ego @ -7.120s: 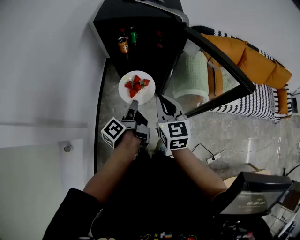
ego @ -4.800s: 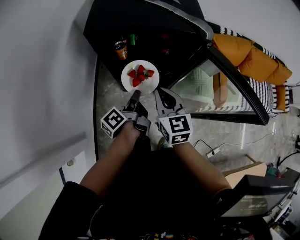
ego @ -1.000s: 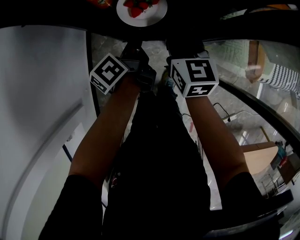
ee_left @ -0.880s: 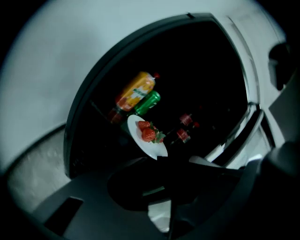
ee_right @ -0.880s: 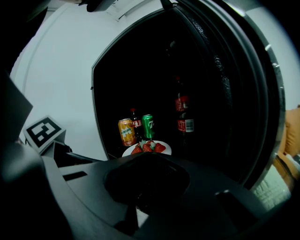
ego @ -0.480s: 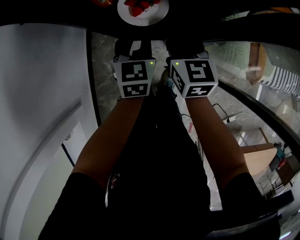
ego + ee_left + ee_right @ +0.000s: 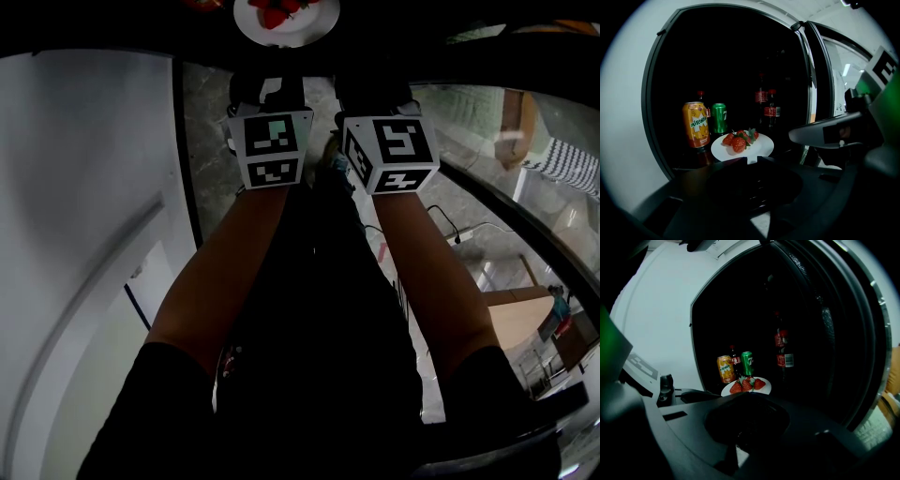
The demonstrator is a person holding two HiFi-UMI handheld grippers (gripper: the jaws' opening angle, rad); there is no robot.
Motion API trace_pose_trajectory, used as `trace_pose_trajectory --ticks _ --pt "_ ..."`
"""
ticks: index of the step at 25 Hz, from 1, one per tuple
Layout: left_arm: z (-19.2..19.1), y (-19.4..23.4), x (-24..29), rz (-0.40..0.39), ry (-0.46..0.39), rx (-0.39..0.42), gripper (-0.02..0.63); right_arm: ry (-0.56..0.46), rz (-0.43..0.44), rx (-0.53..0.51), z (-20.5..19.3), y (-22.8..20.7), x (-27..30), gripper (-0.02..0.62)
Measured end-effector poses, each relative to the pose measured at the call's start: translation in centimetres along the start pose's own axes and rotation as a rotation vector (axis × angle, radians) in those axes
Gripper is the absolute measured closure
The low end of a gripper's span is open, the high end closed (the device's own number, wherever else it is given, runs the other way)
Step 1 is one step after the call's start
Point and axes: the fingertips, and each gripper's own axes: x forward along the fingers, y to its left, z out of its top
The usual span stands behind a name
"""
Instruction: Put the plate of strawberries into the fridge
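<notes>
Plate (image 7: 759,149) w/ strawberries (image 7: 738,140) rests inside the open fridge (image 7: 731,56), just beside an orange can (image 7: 695,124) and a green can (image 7: 719,118) (cola bottles (image 7: 769,108) stand further back in the dark). L tool (image 7: 749,161) hovers at the plate's near rim, tips only a sliver apart, gripping nothing. R tool (image 7: 747,393) is alongside, pointing into the fridge, jaws together, empty.
</notes>
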Motion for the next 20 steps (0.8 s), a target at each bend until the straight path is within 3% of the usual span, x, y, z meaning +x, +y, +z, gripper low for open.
trace_pose_trajectory --ticks 20 --pt "2.1 1.0 3.0 -0.012 -0.011 -0.011 0.543 0.006 0.010 0.005 0.9 -0.9 2.4 0.592"
